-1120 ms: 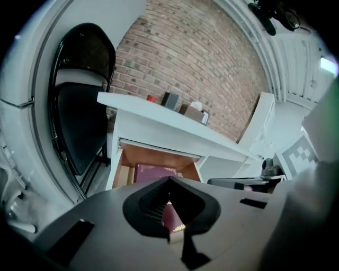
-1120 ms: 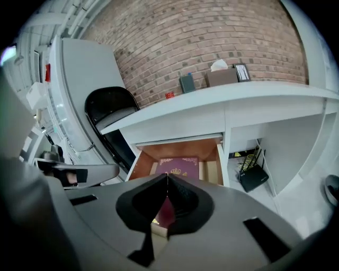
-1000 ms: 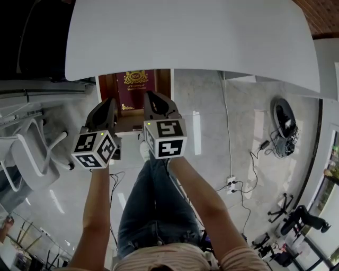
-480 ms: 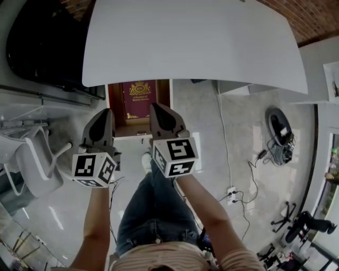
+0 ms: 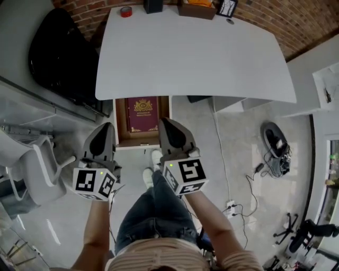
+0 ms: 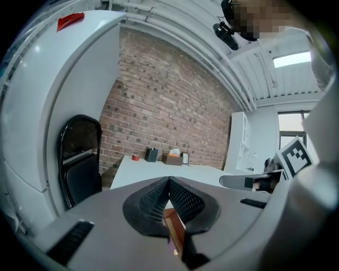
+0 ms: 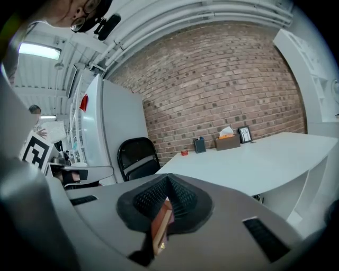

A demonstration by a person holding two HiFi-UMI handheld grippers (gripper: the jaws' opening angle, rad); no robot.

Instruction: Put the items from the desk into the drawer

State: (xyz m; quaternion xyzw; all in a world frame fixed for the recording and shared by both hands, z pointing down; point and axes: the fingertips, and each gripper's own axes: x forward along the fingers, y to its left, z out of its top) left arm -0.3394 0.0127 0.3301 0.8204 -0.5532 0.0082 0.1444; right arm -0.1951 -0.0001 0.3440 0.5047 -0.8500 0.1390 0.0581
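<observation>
Maroon cover with a gold crest: that's the book (image 5: 143,114), lying flat in the open wooden drawer (image 5: 121,124), just ahead of and below both sets of jaw tips. The left gripper (image 5: 107,126) and right gripper (image 5: 163,122) hang side by side, pointing roughly level, each with its ribbed black pads pressed tip to tip and nothing in them. The brown sliver in the slit behind the tips looks to me like the drawer's wood seen through the gap, not a held thing.

So the job now is the next pick, and everything left sits well beyond the tips, along the far edge of the smooth white desk (image 5: 196,58): a red tape roll (image 5: 125,11) far ahead of the left gripper, then a black pen pot (image 5: 153,5), a brown tissue box (image 5: 197,8) and a small picture frame (image 5: 228,7) ahead of the right.

My read is to spread the jaws before reaching, not over the target, because that glossy top will likely let a nudged item skate. The tape is a rigid ring, so pinch across its wall. The pot is hard and boxy and should take a firm squeeze. The tissue box looks like soft card — go gently across its narrow side. The frame stands propped and may tip, so take it by the edges
</observation>
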